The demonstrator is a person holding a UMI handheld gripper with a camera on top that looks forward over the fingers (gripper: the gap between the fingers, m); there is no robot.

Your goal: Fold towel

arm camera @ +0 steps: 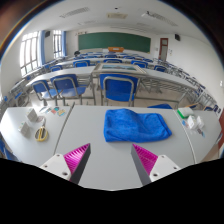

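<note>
Towel [137, 125] blue, bunched and wrinkly, lying on white table [100, 150], just ahead of gripper [111, 160] and a bit toward its right finger. Not flat, with soft bumps and folds all over. Nothing sitting on top of it. Bare white tabletop between towel and fingers, so nothing in the way there. Off to the left on the same table, small things [38, 125] in a little bunch, one white and boxy, one round and yellowish, too small to tell more. Well apart from towel. Off to the right, near towel's far side, a greenish and white thing [184, 113] and something orange right at the table's end. Past the table, rows of desks with blue chairs [117, 89], one chair right behind towel. Far back, green chalkboard [116, 42] on the wall, and bright windows [30, 48] on the left side. Gripper held low over the near part of the table, looking forward across it at towel. Both fingers spread wide apart, holding nothing, with pink ridged pads [146, 156] facing each other across a big gap. Fingertips not touching towel, stopping short of its near edge. Hand holding gripper not seen.
</note>
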